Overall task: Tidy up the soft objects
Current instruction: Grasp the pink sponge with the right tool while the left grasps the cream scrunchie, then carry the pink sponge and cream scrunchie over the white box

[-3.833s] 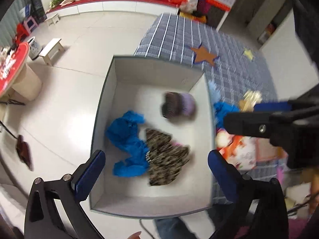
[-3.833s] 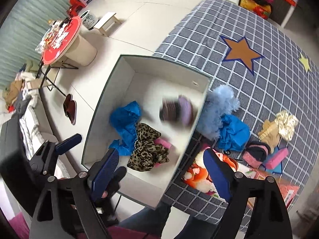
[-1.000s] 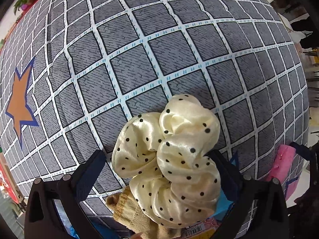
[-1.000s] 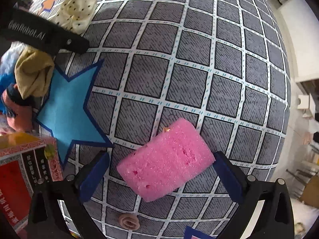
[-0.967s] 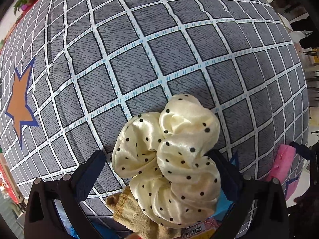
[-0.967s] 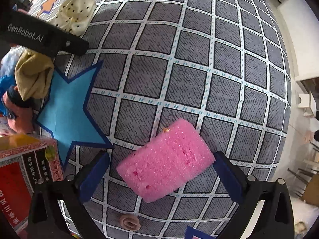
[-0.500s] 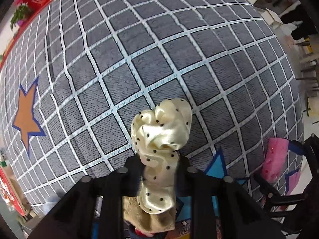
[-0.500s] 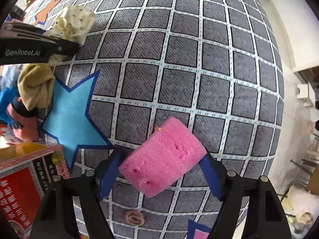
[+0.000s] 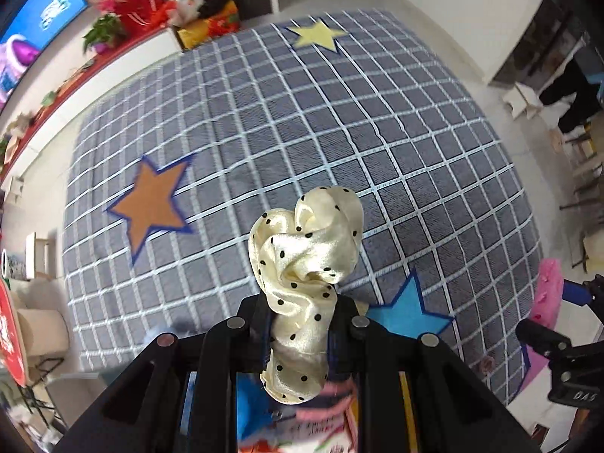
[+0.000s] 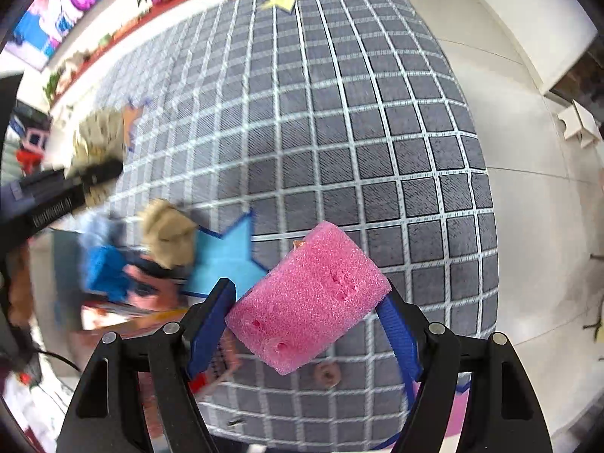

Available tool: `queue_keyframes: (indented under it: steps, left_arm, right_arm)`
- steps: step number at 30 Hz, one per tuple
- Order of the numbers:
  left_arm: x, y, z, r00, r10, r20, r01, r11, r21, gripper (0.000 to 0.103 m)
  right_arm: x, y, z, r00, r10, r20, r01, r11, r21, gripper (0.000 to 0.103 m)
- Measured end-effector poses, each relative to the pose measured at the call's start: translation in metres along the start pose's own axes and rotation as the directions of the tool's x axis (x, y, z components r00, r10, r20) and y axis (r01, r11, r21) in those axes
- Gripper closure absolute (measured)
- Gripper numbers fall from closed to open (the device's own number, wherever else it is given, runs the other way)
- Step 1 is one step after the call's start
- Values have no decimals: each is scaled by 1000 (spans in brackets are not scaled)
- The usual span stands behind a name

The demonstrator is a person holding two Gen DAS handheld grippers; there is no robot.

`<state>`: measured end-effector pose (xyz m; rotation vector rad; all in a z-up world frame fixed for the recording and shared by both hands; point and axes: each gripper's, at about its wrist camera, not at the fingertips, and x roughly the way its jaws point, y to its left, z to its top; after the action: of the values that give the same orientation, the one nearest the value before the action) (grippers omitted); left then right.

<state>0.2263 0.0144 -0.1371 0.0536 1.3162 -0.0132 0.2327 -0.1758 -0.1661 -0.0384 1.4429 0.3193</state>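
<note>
My left gripper (image 9: 300, 324) is shut on a cream satin scrunchie with black dots (image 9: 305, 249), which hangs bunched above the grey checked rug (image 9: 264, 143). My right gripper (image 10: 307, 309) is shut on a pink foam block (image 10: 309, 296), held clear of the rug and slightly squeezed. In the left wrist view the pink block (image 9: 543, 305) shows at the right edge. The right wrist view has the scrunchie (image 10: 99, 136) at far left, blurred, in the left gripper's black jaws. A tan cloth (image 10: 168, 232), a blue cloth (image 10: 104, 270) and a dark-and-pink item (image 10: 149, 281) lie on the rug at left.
The rug carries an orange star (image 9: 153, 204), a yellow star (image 9: 317, 36) and a blue star (image 10: 226, 253). A colourful printed box (image 9: 302, 422) lies under the left gripper. A small pinkish ring (image 10: 326, 373) lies on the rug. White tiled floor (image 10: 528, 120) surrounds the rug.
Both grippers closed on their objects, the left on the scrunchie and the right on the pink block, and then rose well above the rug with them.
</note>
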Motion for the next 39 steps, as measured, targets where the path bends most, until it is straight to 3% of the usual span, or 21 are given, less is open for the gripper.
queue_keyframes:
  steps: [9,20,28,39]
  left_arm:
    - [-67,20,-66,998,-19,53,22,998,-58,80]
    - [-128,68,-148,994,19,108,0,984,-179,80]
    - [-144,122,-207,990,96,103,-57,942,-330,80]
    - [-145,170,-264,989,133,69,-82,867,-492,80]
  right_arm:
    - [-60,58,-47,996,31,80,-32,999,16,26]
    - [-78,156,-80,991,95,97,-85,992,-97,26]
    - [-74,227,-87,989,121,80,-97,962,-257,26]
    - [-65,309,-107,991,131,36,-98,874,-475,26]
